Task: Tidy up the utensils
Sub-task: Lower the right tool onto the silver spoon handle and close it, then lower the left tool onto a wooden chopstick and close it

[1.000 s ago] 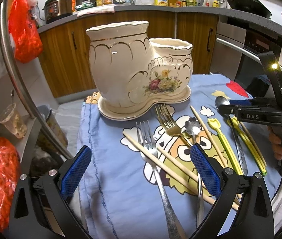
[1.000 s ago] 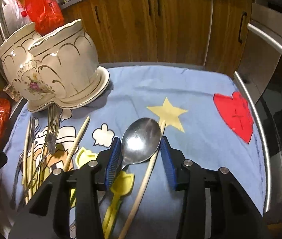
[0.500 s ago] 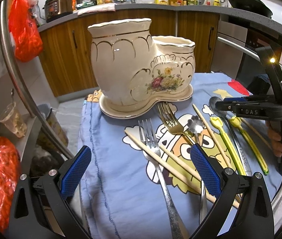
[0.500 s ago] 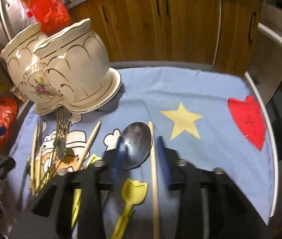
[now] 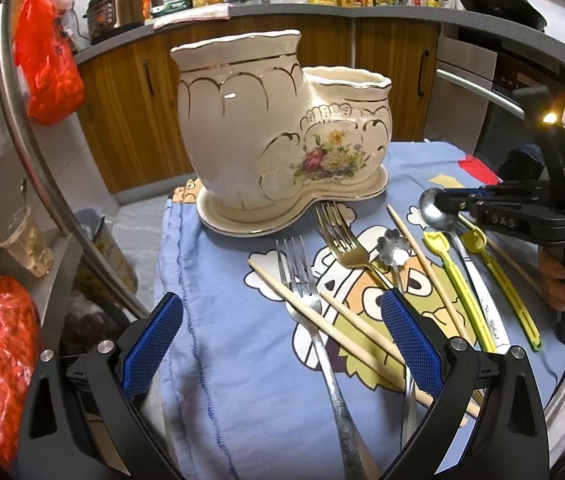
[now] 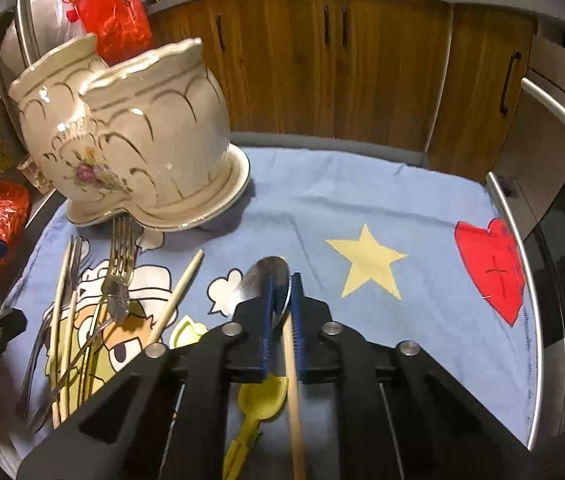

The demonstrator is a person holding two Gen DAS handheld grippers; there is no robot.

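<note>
A cream two-pocket ceramic holder point(image 5: 266, 132) point(image 6: 142, 144) with a flower print stands at the back left of the blue cloth point(image 5: 242, 400). My right gripper point(image 6: 282, 280) point(image 5: 440, 200) is closing its jaws, and the blue pads pinch the bowl of a steel spoon point(image 6: 260, 280) point(image 5: 432, 210), whose handle slants down to the cloth. A wooden chopstick point(image 6: 294, 392) and a yellow scoop point(image 6: 262, 396) lie under that gripper. My left gripper point(image 5: 282, 320) hangs open over a silver fork point(image 5: 302, 280) and crossed chopsticks point(image 5: 322, 316), holding nothing. A gold fork point(image 5: 342, 236) lies near the holder.
Yellow plastic utensils point(image 5: 454, 276) and a flower-shaped spoon point(image 5: 392, 246) lie among the cutlery. A curved metal rail point(image 6: 522, 240) rims the cloth's right side. Red bags point(image 5: 46, 60) and a plastic cup point(image 5: 26, 244) sit at the left, wooden cabinets point(image 6: 342, 72) behind.
The right gripper's jaws have shut on the spoon's bowl, which lay loose between them before. The bowl end now sits lifted off the cloth. The left gripper has stayed put.
</note>
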